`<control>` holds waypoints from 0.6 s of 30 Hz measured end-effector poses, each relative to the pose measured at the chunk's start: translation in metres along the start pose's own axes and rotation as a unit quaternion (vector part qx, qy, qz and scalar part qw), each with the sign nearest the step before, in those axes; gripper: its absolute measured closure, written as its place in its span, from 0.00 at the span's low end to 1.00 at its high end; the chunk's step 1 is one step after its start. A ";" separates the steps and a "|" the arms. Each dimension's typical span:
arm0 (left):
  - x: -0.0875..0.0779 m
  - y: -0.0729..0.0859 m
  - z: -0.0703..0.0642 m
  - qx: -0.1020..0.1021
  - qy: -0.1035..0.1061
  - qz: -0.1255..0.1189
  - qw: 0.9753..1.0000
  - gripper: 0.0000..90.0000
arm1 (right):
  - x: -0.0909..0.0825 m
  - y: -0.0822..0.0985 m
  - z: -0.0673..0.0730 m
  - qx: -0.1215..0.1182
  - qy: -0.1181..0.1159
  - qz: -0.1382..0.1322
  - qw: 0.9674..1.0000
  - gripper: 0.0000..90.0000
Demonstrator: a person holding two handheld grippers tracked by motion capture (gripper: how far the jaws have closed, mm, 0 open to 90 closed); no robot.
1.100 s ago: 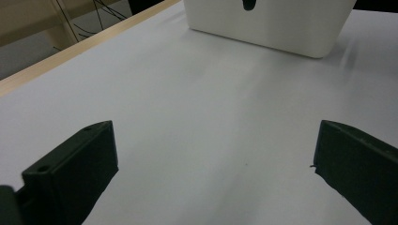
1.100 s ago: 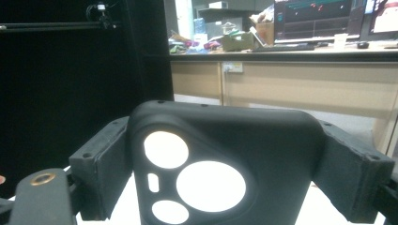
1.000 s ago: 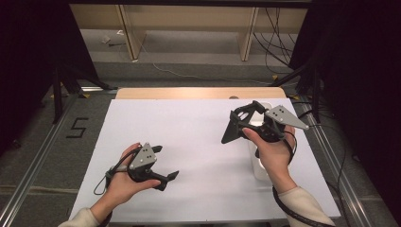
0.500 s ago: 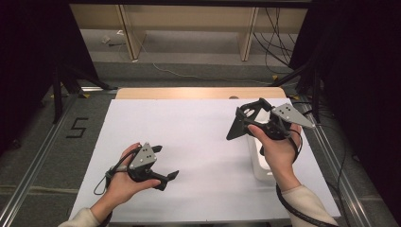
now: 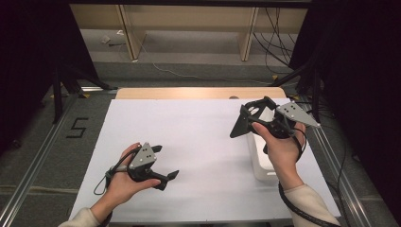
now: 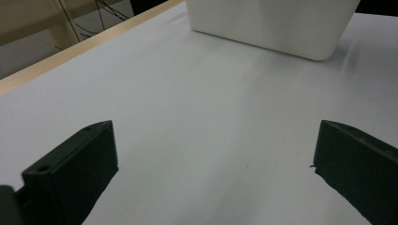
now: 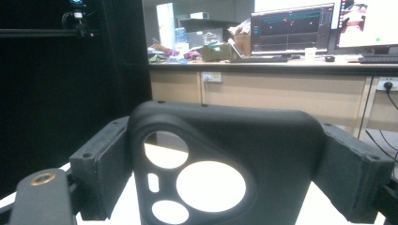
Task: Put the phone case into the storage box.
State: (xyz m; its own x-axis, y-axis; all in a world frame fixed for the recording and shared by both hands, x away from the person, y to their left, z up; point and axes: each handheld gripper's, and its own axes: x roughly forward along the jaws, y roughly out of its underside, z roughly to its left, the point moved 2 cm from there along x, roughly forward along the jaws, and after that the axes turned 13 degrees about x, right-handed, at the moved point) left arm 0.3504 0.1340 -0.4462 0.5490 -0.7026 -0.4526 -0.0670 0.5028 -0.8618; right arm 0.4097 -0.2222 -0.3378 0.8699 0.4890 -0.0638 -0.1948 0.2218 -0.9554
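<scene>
One raised claw, phone case clamped.

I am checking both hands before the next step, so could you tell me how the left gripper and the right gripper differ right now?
The left gripper sits low over the white table sheet, while the right gripper is raised above the white bin. The left gripper's jaws stand open with nothing between them; the right gripper is closed on a black phone case, held upright. Both are black, hand-held, with a grey plate on top.

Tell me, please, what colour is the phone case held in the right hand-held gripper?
Black, matte, with camera cutouts; the phone case shows best in the right gripper view.
</scene>
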 end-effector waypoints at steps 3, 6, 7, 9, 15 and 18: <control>0.000 0.000 0.000 -0.001 -0.001 0.000 1.000 0.00 | -0.001 -0.002 -0.003 0.000 0.003 -0.004 1.000 0.17; 0.000 0.000 0.000 -0.002 -0.001 -0.001 1.000 0.00 | -0.002 -0.003 -0.004 0.002 0.006 -0.006 1.000 0.17; 0.000 0.000 0.000 -0.002 -0.001 -0.001 1.000 0.00 | -0.002 -0.004 -0.005 0.002 0.007 -0.007 1.000 0.17; 0.000 0.000 0.000 -0.002 -0.001 -0.001 1.000 0.00 | -0.003 -0.004 -0.006 0.001 0.010 -0.007 1.000 0.17; 0.000 0.000 0.000 -0.001 -0.001 -0.001 1.000 0.00 | -0.004 -0.006 -0.009 0.004 0.013 -0.009 1.000 0.17; 0.000 0.000 0.000 -0.002 -0.002 -0.002 1.000 0.00 | -0.004 -0.007 -0.011 0.004 0.017 -0.011 1.000 0.17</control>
State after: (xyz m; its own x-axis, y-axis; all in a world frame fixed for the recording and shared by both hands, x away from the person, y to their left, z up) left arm 0.3507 0.1342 -0.4463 0.5529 -0.7028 -0.4477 -0.0683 0.4972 -0.8649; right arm 0.4125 -0.2355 -0.3340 0.8891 0.4547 -0.0529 -0.1786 0.2381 -0.9547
